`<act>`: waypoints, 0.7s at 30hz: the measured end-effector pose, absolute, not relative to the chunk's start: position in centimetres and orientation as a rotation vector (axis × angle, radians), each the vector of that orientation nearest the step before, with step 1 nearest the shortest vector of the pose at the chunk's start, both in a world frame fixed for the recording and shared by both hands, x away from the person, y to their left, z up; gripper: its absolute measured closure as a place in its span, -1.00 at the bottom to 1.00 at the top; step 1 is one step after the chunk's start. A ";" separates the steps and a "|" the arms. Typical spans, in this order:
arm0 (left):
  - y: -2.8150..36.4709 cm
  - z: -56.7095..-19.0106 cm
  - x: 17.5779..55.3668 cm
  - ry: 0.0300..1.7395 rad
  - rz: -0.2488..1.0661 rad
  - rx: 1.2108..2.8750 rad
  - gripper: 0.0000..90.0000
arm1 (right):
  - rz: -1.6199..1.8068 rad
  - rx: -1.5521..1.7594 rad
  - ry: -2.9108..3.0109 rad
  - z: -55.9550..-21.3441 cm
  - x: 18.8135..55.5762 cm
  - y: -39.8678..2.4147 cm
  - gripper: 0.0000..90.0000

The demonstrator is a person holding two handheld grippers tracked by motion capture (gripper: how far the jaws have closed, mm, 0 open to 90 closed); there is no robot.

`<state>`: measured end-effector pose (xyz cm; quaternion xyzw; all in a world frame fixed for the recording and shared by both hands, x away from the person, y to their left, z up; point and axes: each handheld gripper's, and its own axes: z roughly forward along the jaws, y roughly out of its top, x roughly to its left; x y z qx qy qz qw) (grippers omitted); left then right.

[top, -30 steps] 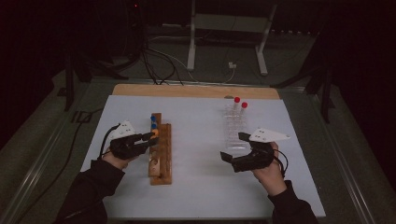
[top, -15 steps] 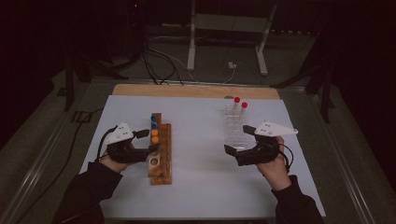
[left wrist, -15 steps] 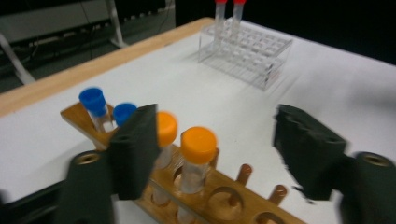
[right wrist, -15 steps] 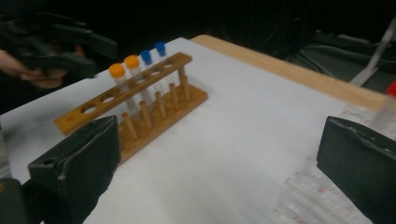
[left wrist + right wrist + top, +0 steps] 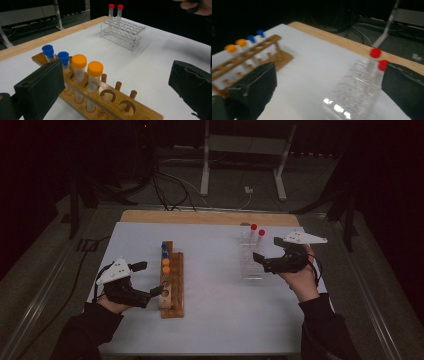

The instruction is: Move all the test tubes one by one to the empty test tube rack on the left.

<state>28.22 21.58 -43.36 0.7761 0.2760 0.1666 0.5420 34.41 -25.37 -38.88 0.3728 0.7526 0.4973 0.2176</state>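
Tubes: four capped tubes stand upright in the wooden rack (image 5: pixel 171 285). Two blue-capped tubes (image 5: pixel 56 58) fill its far holes, and two orange-capped tubes (image 5: pixel 87 75) stand next in line toward the near end. The remaining near holes stand empty.
Landmark: all places are given from the wooden rack, which lies on the white table (image 5: pixel 215 320).
Left gripper: the left gripper (image 5: pixel 150 280) sits just beside the rack's near end, on the side away from the clear rack (image 5: pixel 250 262). Its jaws have just been opening and now stand wide apart. Nothing lies between them, and the nearest orange-capped tube is free of both pads.
Right gripper: the right gripper (image 5: pixel 265 255) hangs well apart from the wooden rack, touching or just beside the clear rack. Its jaws stand open and bare. Two red-capped tubes (image 5: pixel 257 234) stand at the clear rack's far end.
Handling, judged: the tubes look like thin clear plastic, light and apparently empty. Their walls are smooth and round, so they are likely slippery between flat pads. They are stiff enough for a moderate squeeze, though hard pressure may crack one or pop it sideways.
Grasp point, judged: take the wall just under the cap, above the rack's upper rail, with the pads square to the tube. Lift straight up, as a tilted pull would bind in the hole and could drag the light wooden rack.
Risk, judged: neighbouring caps stand close, so a wide pad may knock the next tube.
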 end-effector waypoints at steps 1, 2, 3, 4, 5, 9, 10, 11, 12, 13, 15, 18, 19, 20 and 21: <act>21.7 -43.4 28.2 0.659 0.405 1.841 -0.98 | 1.361 1.041 2.080 -39.2 34.9 -25.5 -0.91; 21.8 -43.4 28.1 0.658 0.404 1.839 -0.98 | 1.340 1.069 2.074 -40.0 35.9 -25.8 -0.85; 21.9 -43.4 28.1 0.657 0.406 1.833 -0.98 | 1.340 1.069 2.074 -40.0 35.9 -25.8 -0.85; 22.0 -43.4 28.1 0.661 0.407 1.831 -0.98 | 1.322 1.081 2.069 -40.4 36.4 -26.0 -0.83; 22.0 -43.4 28.1 0.662 0.404 1.832 -0.98 | 1.309 1.103 2.059 -40.8 36.8 -26.1 -0.74; 22.2 -43.5 28.0 0.670 0.415 1.823 -0.98 | 1.257 1.157 2.046 -42.4 38.5 -26.5 -0.49; 22.3 -43.4 28.1 0.672 0.414 1.821 -0.98 | 1.237 1.170 2.043 -42.9 39.0 -26.6 -0.42; 22.3 -43.4 28.1 0.673 0.407 1.819 -0.98 | 1.229 1.183 2.038 -43.3 39.4 -26.8 -0.37; 22.3 -43.4 28.1 0.674 0.413 1.816 -0.98 | 1.219 1.196 2.035 -43.7 39.8 -26.9 -0.29; 22.3 -43.4 28.1 0.674 0.410 1.816 -0.98 | 1.209 1.214 2.032 -44.0 40.2 -27.1 -0.20; 22.4 -43.5 28.1 0.675 0.415 1.820 -0.98 | 1.183 1.228 2.029 -44.8 40.9 -27.3 -0.08; 22.4 -43.5 28.1 0.676 0.411 1.822 -0.98 | 1.162 1.255 2.020 -45.7 41.8 -27.5 0.08; 22.4 -43.5 28.1 0.674 0.404 1.822 -0.98 | 1.154 1.273 2.016 -46.0 42.3 -27.5 0.13; 22.4 -43.5 28.1 0.676 0.408 1.821 -0.98 | 1.154 1.273 2.016 -46.0 42.3 -27.5 0.13; 22.5 -43.5 28.1 0.677 0.406 1.820 -0.98 | 1.155 1.275 2.016 -46.1 42.6 -27.5 0.17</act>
